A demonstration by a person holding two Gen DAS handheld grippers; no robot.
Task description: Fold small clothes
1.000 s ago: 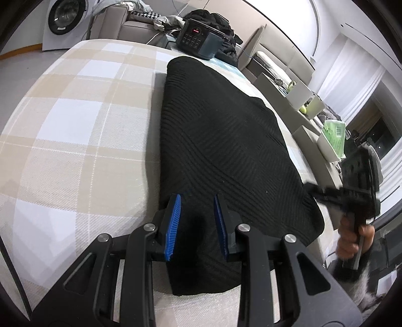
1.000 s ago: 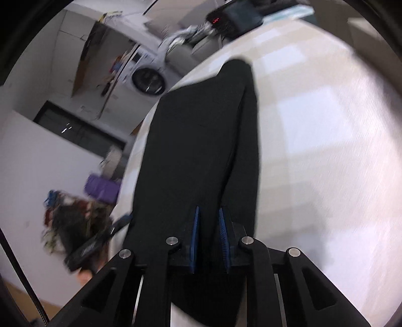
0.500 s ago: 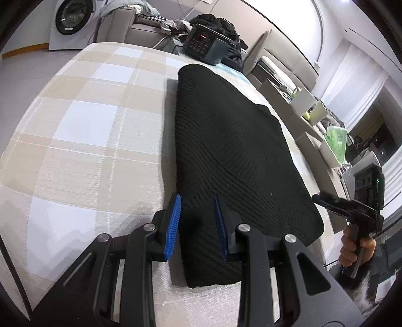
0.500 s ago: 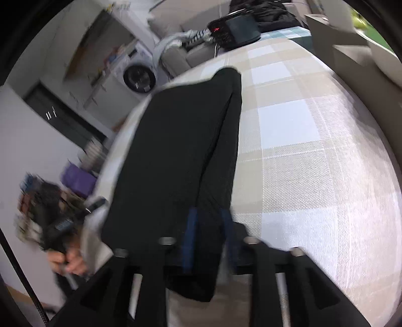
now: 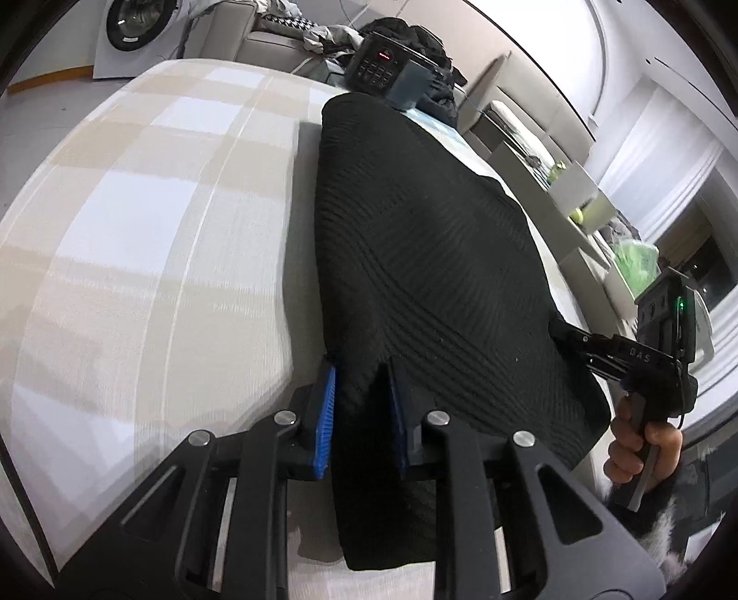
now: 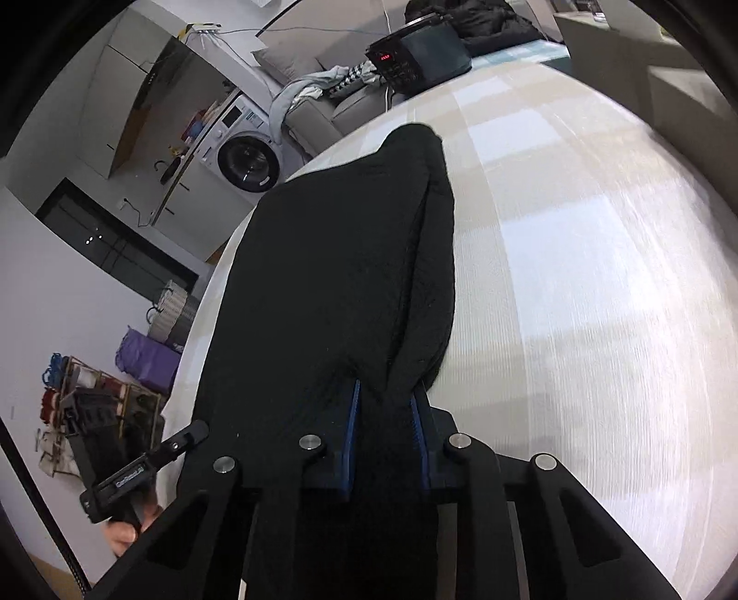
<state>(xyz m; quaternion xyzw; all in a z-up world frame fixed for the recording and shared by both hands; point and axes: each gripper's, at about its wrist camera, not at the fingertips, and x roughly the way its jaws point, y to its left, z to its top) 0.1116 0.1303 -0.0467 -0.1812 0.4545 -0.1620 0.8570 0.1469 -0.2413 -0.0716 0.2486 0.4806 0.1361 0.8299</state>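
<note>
A black knitted garment (image 5: 415, 258) lies lengthwise on the beige checked table cloth (image 5: 138, 258). My left gripper (image 5: 362, 406) is shut on its near left corner, and the near edge is raised off the cloth. My right gripper (image 6: 385, 429) is shut on the garment's (image 6: 332, 277) near right corner, also lifted. Each view shows the other gripper: the right one at the garment's right edge (image 5: 645, 360), the left one at the lower left (image 6: 138, 466).
A dark box with a red display (image 5: 387, 74) stands at the table's far end, also seen in the right wrist view (image 6: 415, 55). Behind are a sofa with clothes (image 5: 286, 37) and a washing machine (image 6: 249, 161). White bins (image 5: 581, 194) stand right of the table.
Both grippers closed on the near corners of the garment and lifted its near edge off the cloth. The cameras moved forward over the table.
</note>
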